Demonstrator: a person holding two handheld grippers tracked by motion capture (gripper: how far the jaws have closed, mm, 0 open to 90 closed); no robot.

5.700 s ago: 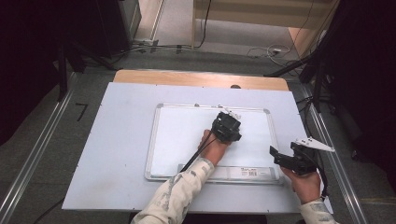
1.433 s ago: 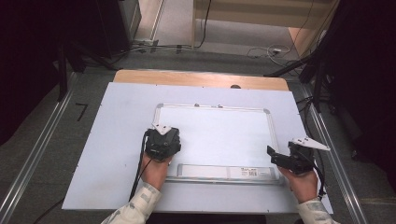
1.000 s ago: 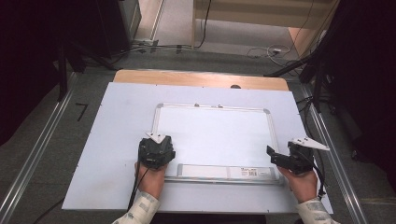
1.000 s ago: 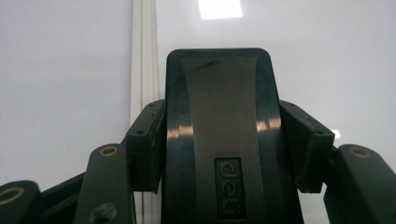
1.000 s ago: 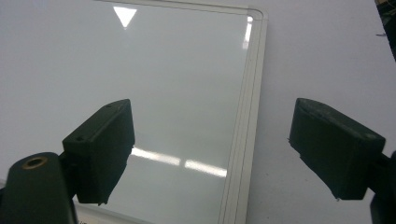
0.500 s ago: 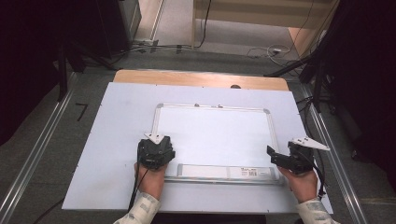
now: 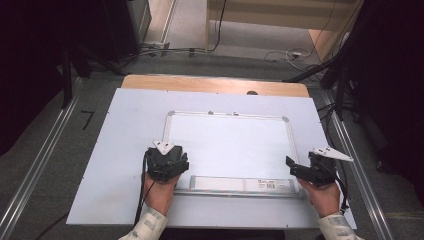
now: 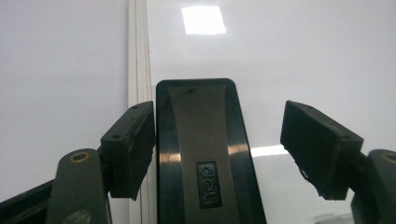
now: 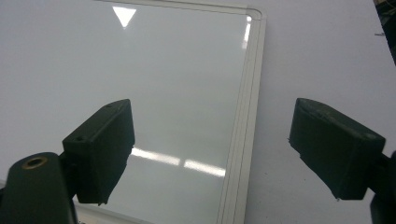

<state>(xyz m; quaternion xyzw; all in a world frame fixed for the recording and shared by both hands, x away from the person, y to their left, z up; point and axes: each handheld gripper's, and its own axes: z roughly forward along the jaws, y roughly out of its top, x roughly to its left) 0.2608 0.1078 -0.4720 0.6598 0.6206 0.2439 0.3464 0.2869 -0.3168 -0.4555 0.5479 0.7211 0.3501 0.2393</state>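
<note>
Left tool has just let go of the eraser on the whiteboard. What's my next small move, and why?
Probably lift the left tool straight up and back off. Its jaws have just been opening, and the black eraser lies flat on the whiteboard between them, with a clear gap on one side. The other pad still sits close against it, so a sideways pull might drag it.

A lab-like recording bay: a white table (image 7: 125, 150) stands between metal floor rails (image 7: 45, 165), with cables (image 7: 280, 52) across the grey floor at top and black drapes (image 7: 45, 60) at both sides.
</note>
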